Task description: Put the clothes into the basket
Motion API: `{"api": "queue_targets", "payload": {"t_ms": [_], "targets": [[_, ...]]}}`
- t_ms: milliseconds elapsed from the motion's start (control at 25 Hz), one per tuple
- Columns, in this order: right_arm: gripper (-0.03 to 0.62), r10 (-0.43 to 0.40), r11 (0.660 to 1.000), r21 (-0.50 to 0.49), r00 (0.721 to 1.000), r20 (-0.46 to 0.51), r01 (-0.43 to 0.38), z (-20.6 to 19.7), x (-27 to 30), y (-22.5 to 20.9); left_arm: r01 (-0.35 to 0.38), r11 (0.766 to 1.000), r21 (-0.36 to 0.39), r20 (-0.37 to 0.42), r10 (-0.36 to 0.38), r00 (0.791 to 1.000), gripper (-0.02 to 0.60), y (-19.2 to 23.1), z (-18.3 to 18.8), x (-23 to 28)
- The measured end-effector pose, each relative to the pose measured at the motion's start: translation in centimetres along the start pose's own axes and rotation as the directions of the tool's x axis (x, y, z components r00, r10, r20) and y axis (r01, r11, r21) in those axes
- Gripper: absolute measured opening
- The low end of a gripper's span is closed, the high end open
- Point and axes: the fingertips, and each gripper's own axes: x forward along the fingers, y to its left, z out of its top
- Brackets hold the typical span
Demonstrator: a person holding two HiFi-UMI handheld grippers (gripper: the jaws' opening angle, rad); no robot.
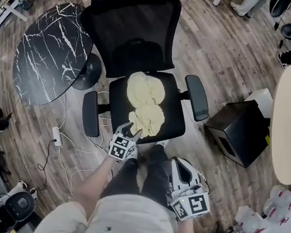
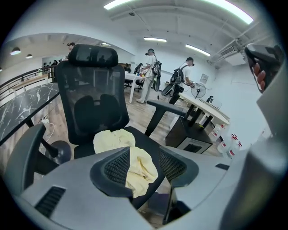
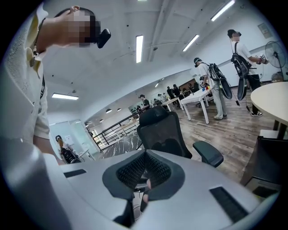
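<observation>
Two grippers are in our hands. Our right gripper [image 1: 182, 169] is down beside our leg, and its jaws are squeezed together with nothing in them. Our left gripper [image 1: 132, 132] has its jaws partway apart at the near edge of the yellow clothes [image 1: 145, 103], but it is not squeezing them. The clothes lie in a heap on the seat of the black chair [image 1: 172, 120]. Past the chair stands a round black table [image 1: 51, 53].

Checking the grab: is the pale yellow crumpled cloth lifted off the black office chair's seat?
No, the pale yellow crumpled cloth lies on the black office chair's seat, by the open left gripper.
</observation>
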Motion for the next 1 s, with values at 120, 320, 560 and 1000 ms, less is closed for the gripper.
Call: {"api": "queue_targets", "payload": {"t_ms": [120, 320, 560, 1000], "targets": [[0.008, 0.005, 1.0, 0.005, 1.0, -0.007, -0.005, -0.2, 0.2, -0.7, -0.011, 1.0, -0.02, -0.046, 0.01, 0.999, 0.215, 0.3, -1.3, 1.7], [0.008, 0.008, 1.0, 0.019, 1.0, -0.017, -0.008, -1.0, 1.1, -1.9, -0.011, 1.0, -0.018, -0.142, 0.008, 0.99, 0.219, 0.9, -4.2, 4.3], [0.008, 0.008, 1.0, 0.023, 1.0, -0.03, -0.008, -1.7, 1.6, -3.6, -0.05, 0.999, 0.001, -0.274, 0.048, 0.96, 0.219, 2.6, -8.9, 7.2], [0.008, 0.007, 0.996, 0.09, 0.998, -0.069, -0.001, -4.5, 3.9, -7.2, -0.035, 0.997, 0.075, -0.269, 0.054, 0.962, 0.244, 4.0, -8.1, 13.9]]}}
